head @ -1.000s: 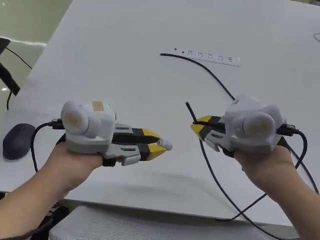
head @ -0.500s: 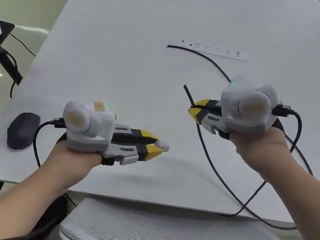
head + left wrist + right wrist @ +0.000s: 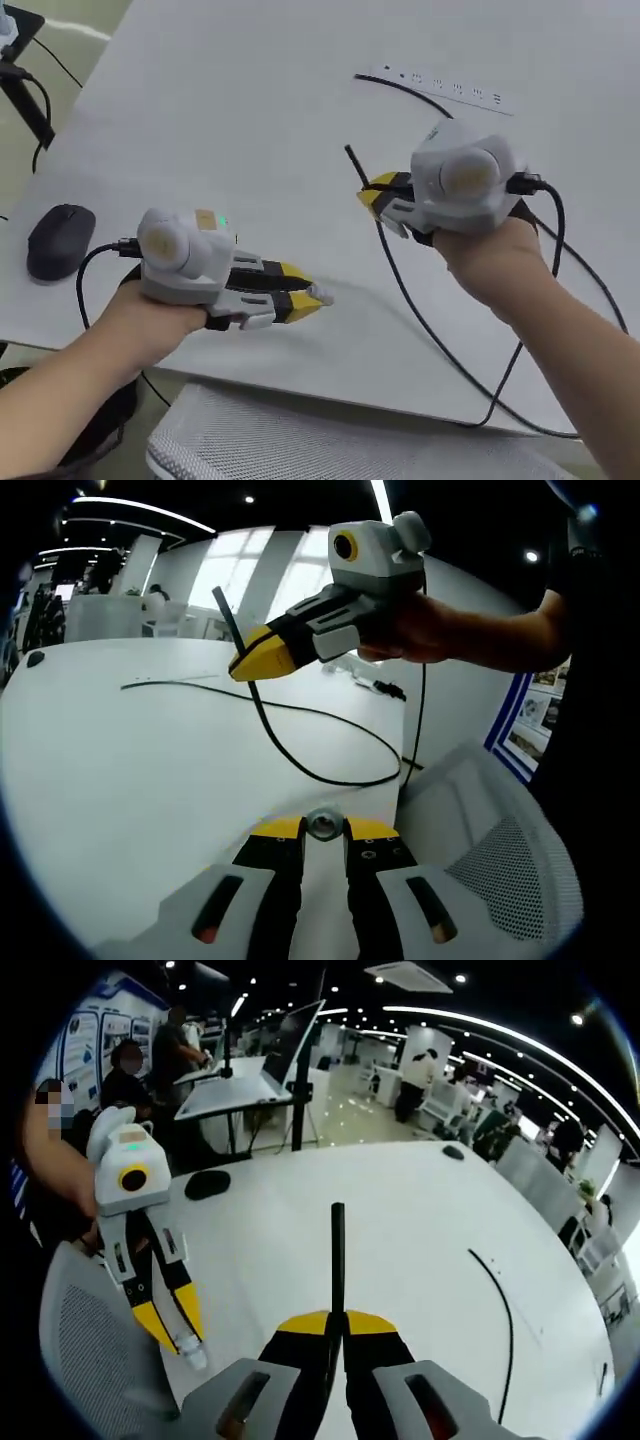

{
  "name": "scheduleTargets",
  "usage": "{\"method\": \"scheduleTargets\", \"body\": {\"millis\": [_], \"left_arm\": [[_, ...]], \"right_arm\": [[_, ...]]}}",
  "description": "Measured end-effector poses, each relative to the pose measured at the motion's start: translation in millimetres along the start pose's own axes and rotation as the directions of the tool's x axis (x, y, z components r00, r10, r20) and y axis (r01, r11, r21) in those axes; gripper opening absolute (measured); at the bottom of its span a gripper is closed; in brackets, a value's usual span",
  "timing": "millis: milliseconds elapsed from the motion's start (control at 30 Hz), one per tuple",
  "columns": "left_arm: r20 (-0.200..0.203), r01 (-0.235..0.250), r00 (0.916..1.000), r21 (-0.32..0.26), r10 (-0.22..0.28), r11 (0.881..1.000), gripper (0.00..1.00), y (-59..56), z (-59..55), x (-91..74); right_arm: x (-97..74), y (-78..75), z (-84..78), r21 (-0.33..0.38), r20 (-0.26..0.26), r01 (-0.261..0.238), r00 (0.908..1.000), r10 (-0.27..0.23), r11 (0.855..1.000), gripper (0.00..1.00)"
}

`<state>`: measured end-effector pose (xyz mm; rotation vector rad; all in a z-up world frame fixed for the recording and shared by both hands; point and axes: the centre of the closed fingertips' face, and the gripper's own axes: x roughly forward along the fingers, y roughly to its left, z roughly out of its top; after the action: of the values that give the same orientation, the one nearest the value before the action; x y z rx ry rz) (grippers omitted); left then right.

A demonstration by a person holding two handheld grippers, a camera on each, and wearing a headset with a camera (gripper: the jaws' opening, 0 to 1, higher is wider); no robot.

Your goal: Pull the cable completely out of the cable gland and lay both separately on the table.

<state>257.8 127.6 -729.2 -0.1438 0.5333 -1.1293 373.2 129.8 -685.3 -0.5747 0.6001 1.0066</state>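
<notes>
Left gripper [image 3: 300,298]: jaws almost shut, pinching the small pale cable gland [image 3: 324,294] at the very tips, low over the near edge of the table [image 3: 250,120]. Right gripper [image 3: 372,195], at about 2 o'clock from the left one in the head view: jaws closed on the black cable [image 3: 358,167]. A short free end sticks out toward 11 o'clock; the long remainder runs off toward 5 o'clock across the table and appears to pass over its near edge. Gland and cable are well apart with nothing threaded, so extraction is judged complete. Both are held above the table, neither yet laid down. Power strip [image 3: 450,88] lies at 12 o'clock beyond the right gripper, mouse [image 3: 60,240] at 9 o'clock of the left. Risks: the gland is round and held only at the tips, so a release from height or near the edge could send it rolling off. The overhanging cable may drag its released end away. A cable laid toward 8 o'clock would cross the gland.
</notes>
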Motion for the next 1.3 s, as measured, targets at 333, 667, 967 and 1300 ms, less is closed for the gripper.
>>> {"method": "scheduleTargets", "body": {"millis": [333,667,967,1300], "left_arm": [[0.022,-0.022,0.9995,-0.032,0.023,0.999,0.15,21.0,-19.4,-7.7],[0.013,-0.048,0.9987,-0.051,0.049,0.998,0.15,33.6,-34.6,-11.1],[0.003,-0.078,0.9970,-0.067,0.078,0.995,0.15,42.4,-54.9,-14.6],[-0.006,-0.094,0.9955,-0.073,0.094,0.993,0.15,53.5,-65.3,-16.9]], "right_arm": [[55.6,25.6,6.1,-0.082,-0.054,-0.075,0.9960,0.070,0.994,0.00],[90.8,61.0,1.3,-0.151,-0.115,-0.150,0.9843,0.133,0.977,0.00],[119.1,89.3,-6.4,-0.197,-0.155,-0.213,0.9706,0.184,0.957,0.00],[133.1,97.0,-13.0,-0.195,-0.172,-0.240,0.9631,0.207,0.951,0.00]]}}
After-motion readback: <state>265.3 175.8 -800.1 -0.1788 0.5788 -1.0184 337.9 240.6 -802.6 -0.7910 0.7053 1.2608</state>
